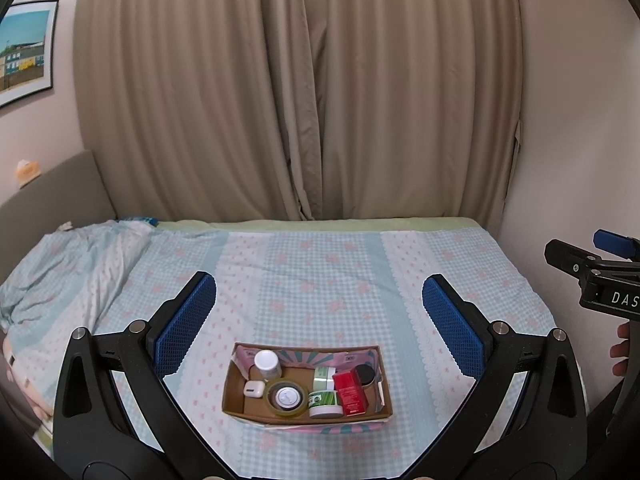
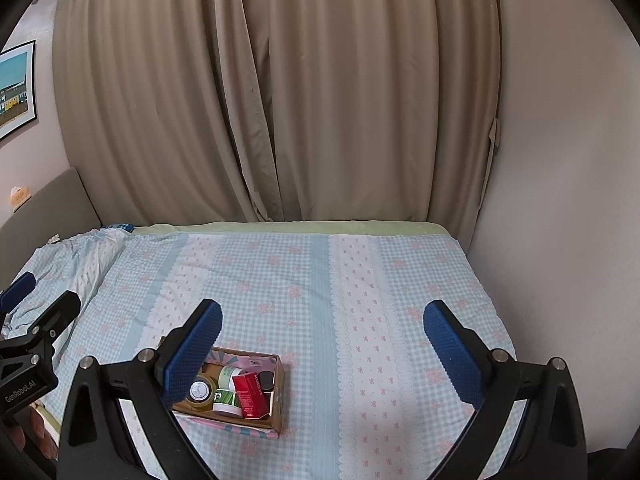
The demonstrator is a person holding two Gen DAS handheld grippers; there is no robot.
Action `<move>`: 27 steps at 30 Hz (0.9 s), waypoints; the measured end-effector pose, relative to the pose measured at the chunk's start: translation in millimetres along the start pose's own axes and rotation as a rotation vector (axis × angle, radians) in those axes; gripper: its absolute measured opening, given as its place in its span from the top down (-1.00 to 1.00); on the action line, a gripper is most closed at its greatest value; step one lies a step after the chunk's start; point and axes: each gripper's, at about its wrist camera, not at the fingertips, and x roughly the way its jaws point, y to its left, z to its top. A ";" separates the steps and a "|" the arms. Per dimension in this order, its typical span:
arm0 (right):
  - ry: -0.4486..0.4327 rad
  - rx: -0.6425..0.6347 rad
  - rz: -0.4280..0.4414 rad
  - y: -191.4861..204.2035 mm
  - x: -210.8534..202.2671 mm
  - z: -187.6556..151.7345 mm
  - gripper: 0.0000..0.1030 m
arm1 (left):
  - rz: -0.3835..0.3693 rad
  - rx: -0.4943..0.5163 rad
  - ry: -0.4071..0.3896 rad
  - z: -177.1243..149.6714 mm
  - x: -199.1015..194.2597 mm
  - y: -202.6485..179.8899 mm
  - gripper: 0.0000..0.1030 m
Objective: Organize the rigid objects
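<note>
An open cardboard box (image 1: 234, 384) sits on the bed. It holds a white bottle (image 1: 267, 363), a white earbud case (image 1: 254, 389), a tape roll (image 1: 287, 397), two green-labelled jars (image 1: 325, 399), a red carton (image 1: 350, 394) and a black-capped jar (image 1: 365, 373). My left gripper (image 1: 319, 292) is open and empty, raised above and behind the box. My right gripper (image 2: 322, 320) is open and empty, to the right of the box (image 2: 279, 380); its left finger hides the box's left part. The red carton (image 2: 250, 394) and tape roll (image 2: 200, 391) show there.
The bed (image 1: 320, 264) has a blue checked sheet. A crumpled blanket (image 1: 68, 268) lies at the left by the headboard (image 1: 60, 192). Beige curtains (image 1: 300, 92) hang behind, and a wall (image 2: 560, 200) borders the bed's right side.
</note>
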 end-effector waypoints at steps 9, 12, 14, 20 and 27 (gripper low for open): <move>0.000 -0.001 0.002 -0.4 0.1 0.3 -0.95 | -0.004 0.000 -0.008 0.6 1.7 0.8 -0.99; -0.003 -0.001 0.001 -0.6 0.4 0.4 -0.95 | -0.009 0.001 -0.023 1.1 2.0 1.5 -0.99; -0.003 0.003 0.003 -0.2 1.4 0.8 -0.95 | -0.007 0.005 -0.034 1.3 1.6 1.5 -0.99; -0.009 0.008 0.007 1.5 5.0 1.4 -0.95 | 0.036 -0.002 -0.044 0.0 3.4 3.9 -0.99; -0.005 0.011 0.008 0.9 7.4 0.0 -0.95 | 0.066 -0.029 -0.033 -1.4 9.7 8.3 -0.99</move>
